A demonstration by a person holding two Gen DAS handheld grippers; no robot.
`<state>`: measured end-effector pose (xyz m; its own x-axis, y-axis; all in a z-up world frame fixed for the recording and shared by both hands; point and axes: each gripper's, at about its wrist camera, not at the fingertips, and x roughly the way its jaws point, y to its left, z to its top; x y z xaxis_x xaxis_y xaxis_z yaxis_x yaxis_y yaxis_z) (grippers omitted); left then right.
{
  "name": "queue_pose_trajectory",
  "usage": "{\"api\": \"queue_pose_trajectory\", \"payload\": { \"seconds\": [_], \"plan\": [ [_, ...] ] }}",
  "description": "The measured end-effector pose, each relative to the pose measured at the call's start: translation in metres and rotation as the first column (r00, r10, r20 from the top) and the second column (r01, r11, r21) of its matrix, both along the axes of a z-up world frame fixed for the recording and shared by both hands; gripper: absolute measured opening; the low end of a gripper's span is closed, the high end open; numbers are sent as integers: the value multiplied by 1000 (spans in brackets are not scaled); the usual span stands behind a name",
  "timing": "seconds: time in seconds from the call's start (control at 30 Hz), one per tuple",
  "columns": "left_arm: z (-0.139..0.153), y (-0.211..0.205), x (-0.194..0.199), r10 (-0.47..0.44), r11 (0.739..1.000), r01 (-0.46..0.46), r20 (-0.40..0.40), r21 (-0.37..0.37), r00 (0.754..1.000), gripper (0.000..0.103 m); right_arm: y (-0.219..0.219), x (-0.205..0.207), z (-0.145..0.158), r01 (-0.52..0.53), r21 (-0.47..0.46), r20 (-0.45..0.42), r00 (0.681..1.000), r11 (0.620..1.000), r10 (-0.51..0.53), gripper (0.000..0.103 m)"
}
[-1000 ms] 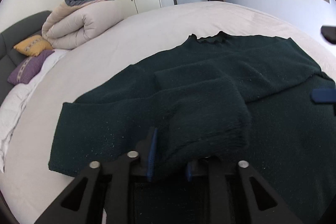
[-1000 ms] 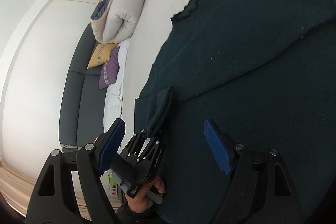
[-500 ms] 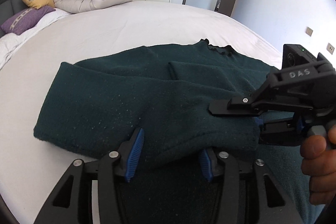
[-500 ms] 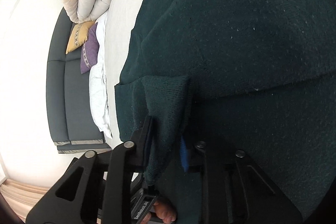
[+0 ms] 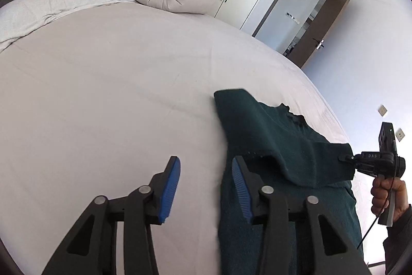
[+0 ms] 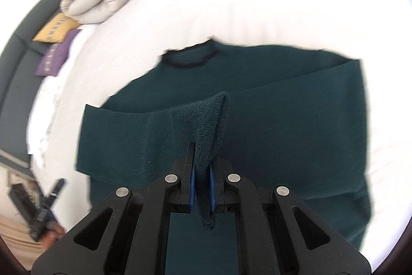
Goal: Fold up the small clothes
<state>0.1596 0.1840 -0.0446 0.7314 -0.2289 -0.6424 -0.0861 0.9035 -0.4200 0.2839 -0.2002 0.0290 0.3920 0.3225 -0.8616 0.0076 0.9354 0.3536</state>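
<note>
We are mid-fold on the dark green sweater (image 6: 257,120), which lies spread on the bed (image 5: 103,94). Our right gripper (image 6: 200,179) has just closed and now pinches the sleeve cuff (image 6: 211,117), lifting it over the body of the garment. Our left gripper (image 5: 206,184) hangs released over the sheet at the sweater's edge; its fingers have just narrowed with nothing between them. Next, we judge, the sleeve needs laying flat across the chest.
</note>
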Motion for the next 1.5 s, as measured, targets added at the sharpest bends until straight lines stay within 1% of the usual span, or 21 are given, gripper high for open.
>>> {"api": "queue_pose_trajectory", "payload": {
  "seconds": [0.03,0.1,0.17,0.3,0.4,0.43,0.47,0.5,0.63,0.73,0.8,0.87,0.97,1.03,1.1,1.2,1.27,1.33,1.37,1.43,1.5],
  "plan": [
    [4,4,4,1,1000,-1,3,-4,1000,36,-5,5,-1,12,-8,-4,1000,1000,-12,7],
    [10,5,14,-12,1000,12,6,-2,1000,34,-17,11,-7,32,-14,-15,999,999,-32,7],
    [16,0,25,-33,999,33,8,5,999,29,-44,-1,-25,39,-39,-13,999,998,-39,7],
    [21,-20,50,-95,995,95,-1,24,995,29,-50,-5,-35,50,-48,-17,999,998,-51,7],
    [19,-38,76,-147,989,148,-25,26,989,29,-54,1,-52,34,-66,-15,999,997,-35,7],
    [17,-44,83,-160,987,161,-36,27,986,29,-50,4,-56,30,-73,-14,999,997,-31,7],
    [15,-49,92,-176,984,177,-49,22,983,24,-49,5,-58,28,-80,-14,999,996,-29,7],
    [13,-55,99,-186,982,188,-61,17,981,22,-49,5,-57,27,-80,-15,999,996,-28,7],
    [3,-77,126,-223,973,228,-110,40,969,22,-45,7,-55,23,-78,-8,1000,997,-24,7],
    [-20,-88,139,-224,966,243,-187,86,956,22,-44,4,-57,11,-99,-8,1000,995,-11,7],
    [-41,-84,143,-208,967,234,-223,98,952,16,-44,5,-64,11,-97,-14,1000,995,-13,7],
    [-49,-73,140,-204,975,217,-194,51,960,10,-50,4,-72,19,-67,-12,1000,998,-20,7],
    [-50,-62,136,-217,975,222,-182,5,959,10,-63,2,-79,52,23,2,999,998,-52,7],
    [-47,-53,137,-221,975,215,-180,-56,958,10,-70,0,-81,66,76,4,998,995,-67,8],
    [-38,-38,140,-191,978,173,-165,-115,968,10,-75,-3,-82,75,113,9,997,991,-76,8],
    [-30,-32,157,-188,975,167,-151,-144,970,10,-79,-4,-87,80,153,11,997,985,-83,8],
    [-35,-33,171,-199,973,173,-171,-155,965,10,-80,-4,-89,93,177,7,995,980,-95,9],
    [-48,-33,179,-190,978,164,-218,-130,957,9,-81,-4,-90,97,188,8,995,977,-101,9],
    [-52,-34,177,-188,978,164,-215,-125,958,6,-81,-4,-91,98,193,10,995,976,-102,9],
    [-50,-38,166,-190,980,174,-188,-96,964,6,-82,-5,-93,100,212,13,994,972,-105,9],
    [-43,-46,152,-202,979,198,-172,-38,964,9,-86,-6,-95,104,241,13,994,965,-110,9]
  ]
}}
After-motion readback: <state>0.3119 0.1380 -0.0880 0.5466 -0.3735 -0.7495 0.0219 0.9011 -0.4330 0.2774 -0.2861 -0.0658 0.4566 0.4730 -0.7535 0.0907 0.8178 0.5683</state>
